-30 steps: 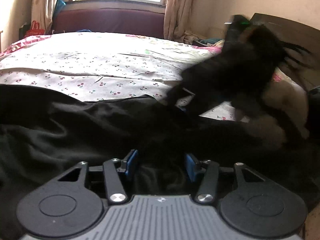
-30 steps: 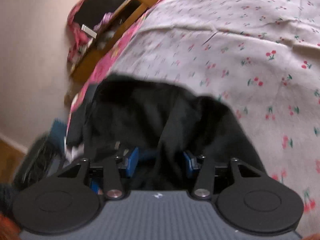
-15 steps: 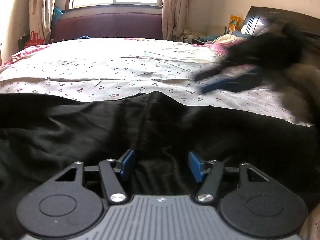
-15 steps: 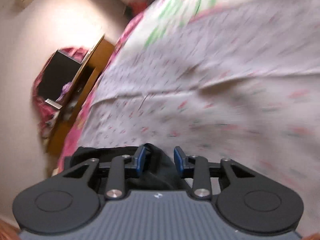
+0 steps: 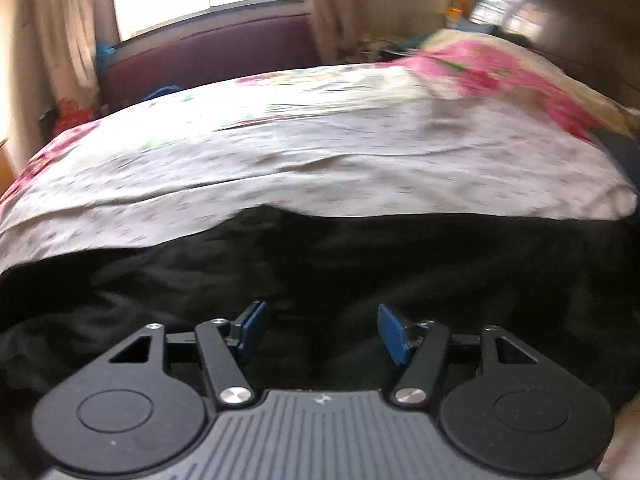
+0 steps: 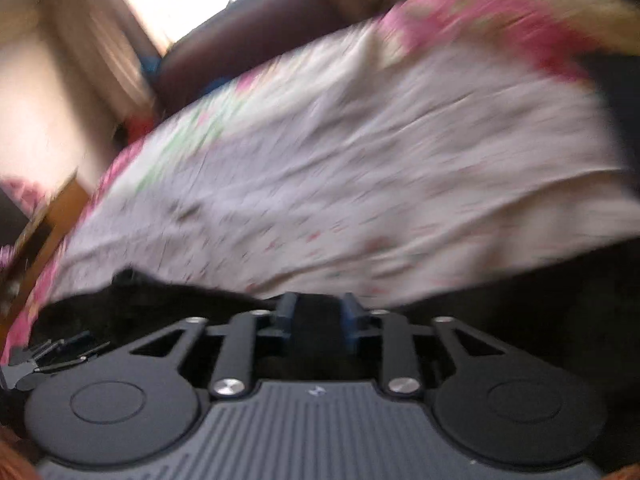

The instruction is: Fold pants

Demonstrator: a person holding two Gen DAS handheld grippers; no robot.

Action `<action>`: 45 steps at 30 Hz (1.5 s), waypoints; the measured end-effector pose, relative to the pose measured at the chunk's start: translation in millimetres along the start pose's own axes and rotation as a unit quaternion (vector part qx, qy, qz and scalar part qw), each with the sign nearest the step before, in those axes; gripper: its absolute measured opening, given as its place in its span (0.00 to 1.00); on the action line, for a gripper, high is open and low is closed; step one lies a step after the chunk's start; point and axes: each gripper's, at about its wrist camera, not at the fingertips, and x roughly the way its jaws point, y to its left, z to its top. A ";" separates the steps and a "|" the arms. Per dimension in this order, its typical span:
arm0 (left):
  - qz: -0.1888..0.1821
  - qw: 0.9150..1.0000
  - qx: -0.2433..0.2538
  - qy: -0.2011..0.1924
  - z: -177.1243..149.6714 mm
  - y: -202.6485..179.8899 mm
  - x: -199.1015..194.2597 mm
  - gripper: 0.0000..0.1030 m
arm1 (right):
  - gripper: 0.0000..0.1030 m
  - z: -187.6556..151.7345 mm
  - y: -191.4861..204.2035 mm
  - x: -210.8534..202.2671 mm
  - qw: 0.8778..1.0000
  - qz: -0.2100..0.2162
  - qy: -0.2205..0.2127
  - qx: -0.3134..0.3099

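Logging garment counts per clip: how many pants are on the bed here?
1. The black pants lie across the near edge of the bed, under both grippers; the same pants show in the right wrist view. Others may be hidden.

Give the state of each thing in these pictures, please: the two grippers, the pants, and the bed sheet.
left gripper: open, over the black cloth, gripping nothing.
right gripper: fingers narrowly apart, black cloth between; grip unclear.
pants: spread out, rumpled, on the bed's near edge.
bed sheet: wrinkled, laid flat.

Plain black fabric pants [image 5: 360,264] cover the near edge of a white bedsheet [image 5: 320,160] sprinkled with tiny red print; pink floral quilt [image 5: 500,68] beyond
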 end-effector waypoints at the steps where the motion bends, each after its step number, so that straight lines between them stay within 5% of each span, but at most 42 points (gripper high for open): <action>1: -0.014 1.000 0.016 0.005 -0.1 -16.2 1.2 0.72 | 0.30 -4.2 -17.6 -20.7 0.999 -0.019 -0.017 0.025; 7: -0.081 0.993 0.076 0.043 3.9 -99.7 17.6 0.72 | 0.35 -35.4 -92.8 -96.5 0.979 -0.129 -0.074 0.136; 16: -0.081 0.984 0.150 0.058 15.7 -146.3 9.9 0.73 | 0.37 -52.4 -130.5 -118.1 0.963 -0.064 -0.104 0.242; 21: -0.066 0.985 0.143 0.067 13.4 -152.4 12.2 0.73 | 0.40 -51.9 -139.3 -115.1 0.964 -0.101 -0.080 0.231; 32: -0.053 0.984 0.156 0.074 11.1 -159.5 12.4 0.73 | 0.44 -45.5 -178.1 -63.2 0.944 0.038 -0.079 0.318; 36: -0.051 0.985 0.149 0.071 11.7 -161.2 13.9 0.73 | 0.45 -39.9 -178.1 -42.4 0.944 0.052 -0.064 0.320; 37: -0.050 0.985 0.150 0.070 11.5 -161.7 13.1 0.73 | 0.40 -37.7 -176.7 -43.3 0.945 0.053 -0.062 0.318; 38: -0.050 0.985 0.153 0.068 10.7 -161.2 11.1 0.73 | 0.15 -38.0 -176.3 -48.0 0.943 0.057 -0.064 0.321; 39: -0.051 0.984 0.156 0.066 9.4 -160.8 9.2 0.73 | 0.09 -42.1 -176.4 -56.8 0.940 0.071 -0.069 0.326; 42: -0.054 0.984 0.157 0.058 5.0 -160.8 6.1 0.73 | 0.09 -47.5 -174.5 -81.4 0.924 0.113 -0.111 0.348; 45: -0.063 0.985 0.151 0.052 2.3 -157.6 4.9 0.73 | 0.09 -38.0 -155.6 -99.0 0.933 0.119 -0.133 0.311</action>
